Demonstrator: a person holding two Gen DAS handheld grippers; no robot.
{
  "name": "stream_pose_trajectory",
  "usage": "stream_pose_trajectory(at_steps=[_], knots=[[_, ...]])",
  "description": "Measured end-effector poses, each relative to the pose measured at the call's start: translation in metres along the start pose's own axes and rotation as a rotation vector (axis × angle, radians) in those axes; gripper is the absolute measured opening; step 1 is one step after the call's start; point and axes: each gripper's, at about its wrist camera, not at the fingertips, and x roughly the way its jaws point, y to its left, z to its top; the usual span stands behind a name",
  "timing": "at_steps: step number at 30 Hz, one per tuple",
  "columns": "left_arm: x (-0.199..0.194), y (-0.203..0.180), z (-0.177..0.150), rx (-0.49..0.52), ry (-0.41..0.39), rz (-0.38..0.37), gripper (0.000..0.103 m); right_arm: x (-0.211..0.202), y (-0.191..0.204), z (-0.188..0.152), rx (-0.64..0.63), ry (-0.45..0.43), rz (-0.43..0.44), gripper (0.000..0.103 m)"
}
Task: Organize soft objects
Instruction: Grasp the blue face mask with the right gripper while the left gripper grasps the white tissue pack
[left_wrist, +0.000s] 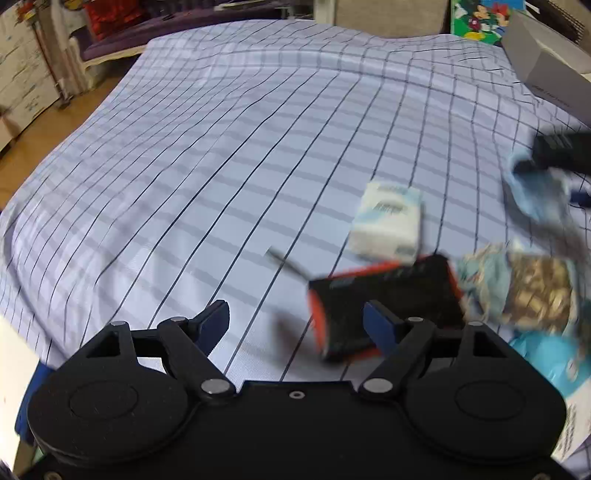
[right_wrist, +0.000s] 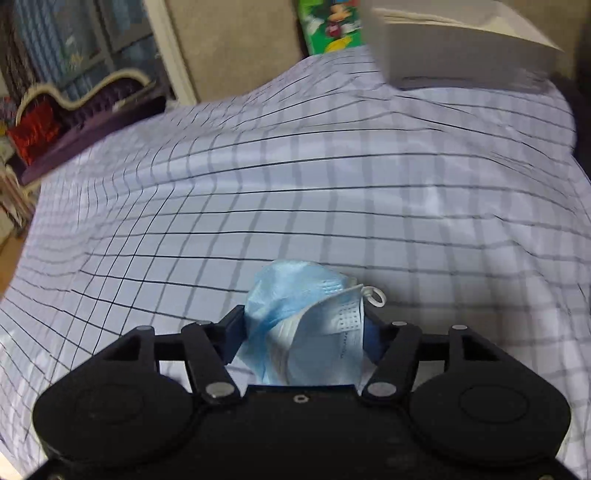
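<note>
- The right gripper has its jaws pinching a crumpled blue face mask; the fabric fills the gap between the two pads and bulges out ahead of them, with a white ear loop curling free on the right.
- In the left wrist view that mask shows at the far right, blurred, hanging under the dark right gripper above the checked bedsheet.
- The left gripper has its jaws spread with nothing between them, over bare sheet near the front edge of the bed.
- Just to its right lie a black and orange box, a small white pack beyond it, and a patterned cloth bundle further right — all smeared by motion.
- Handling, as a judgement: the mask is very light and limp, so it will fold and droop rather than hold shape; a pinch across the bunched middle, as now, looks safer than taking a loop, which could stretch or slip.
- The pleated fabric is thin and could slide out if the grip loosens — a trailing ear loop may also snag.
- A grey box sits at the far right corner of the bed; whether it is the destination I cannot tell.
</note>
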Motion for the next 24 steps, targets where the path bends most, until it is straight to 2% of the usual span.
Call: stream_pose_trajectory(at_steps=[4,7,11,13,18,19,21,22,24], knots=[[0.010,-0.015,0.022,0.027,-0.032,0.004,0.090,-0.022,-0.038,-0.021,0.077,-0.023,0.023,0.063],[0.017,-0.027,0.034,0.046,-0.067,0.008,0.090,-0.024,-0.055,-0.029,0.128,-0.039,0.017,0.063],[0.032,-0.045,0.051,0.063,-0.069,0.009,0.091,-0.019,-0.059,-0.036,0.100,-0.100,-0.031,0.063],[0.043,-0.054,0.058,0.070,-0.060,0.011,0.091,-0.012,-0.061,-0.040,0.086,-0.090,-0.047,0.063],[0.069,-0.072,0.065,0.125,-0.009,0.041,0.090,-0.002,-0.067,-0.050,0.093,-0.026,-0.013,0.063],[0.072,-0.074,0.065,0.134,-0.005,0.048,0.088,-0.002,-0.066,-0.050,0.090,-0.025,-0.014,0.063],[0.078,-0.072,0.065,0.132,0.009,0.031,0.068,-0.003,-0.067,-0.049,0.091,-0.027,-0.004,0.063],[0.082,-0.068,0.066,0.115,0.027,0.012,0.050,-0.001,-0.067,-0.048,0.091,-0.030,-0.001,0.063],[0.087,-0.056,0.068,0.058,0.049,-0.022,0.050,-0.001,-0.067,-0.048,0.087,-0.030,-0.003,0.063]])
